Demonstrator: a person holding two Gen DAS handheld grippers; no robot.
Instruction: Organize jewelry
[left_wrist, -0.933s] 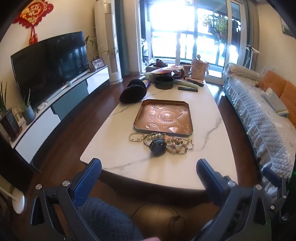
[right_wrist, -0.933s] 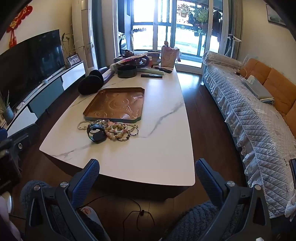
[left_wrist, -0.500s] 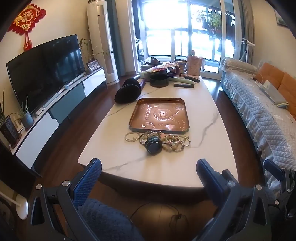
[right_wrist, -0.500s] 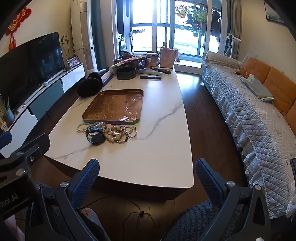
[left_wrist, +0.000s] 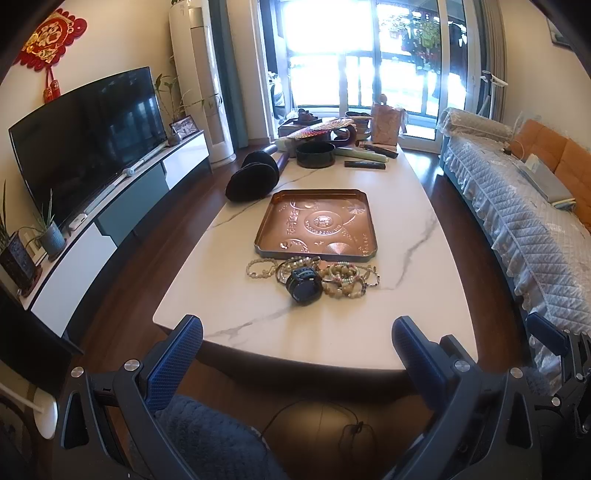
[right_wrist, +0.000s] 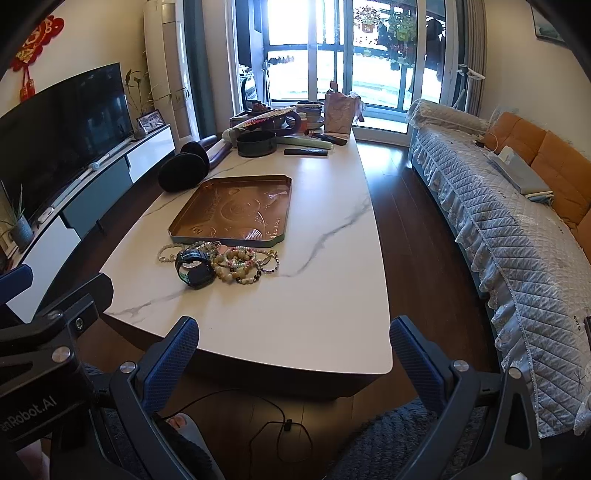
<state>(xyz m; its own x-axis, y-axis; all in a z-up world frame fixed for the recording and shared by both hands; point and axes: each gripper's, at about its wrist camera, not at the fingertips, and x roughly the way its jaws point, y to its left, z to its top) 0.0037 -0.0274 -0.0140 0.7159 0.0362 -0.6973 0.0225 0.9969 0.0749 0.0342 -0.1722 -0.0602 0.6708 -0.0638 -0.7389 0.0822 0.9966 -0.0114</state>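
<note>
You are holding both grippers — left gripper (left_wrist: 297, 341), right gripper (right_wrist: 294, 339) — short of the table (left_wrist: 332, 325), fingers spread wide and carrying nothing. The jewelry (left_wrist: 314, 275) is lying heaped just beside the tray (left_wrist: 317, 254). Approach low — single out one bracelet.

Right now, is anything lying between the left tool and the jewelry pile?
No. In the left wrist view only bare marble table lies between the open left tool and the jewelry pile, with the black watch nearest.
</note>
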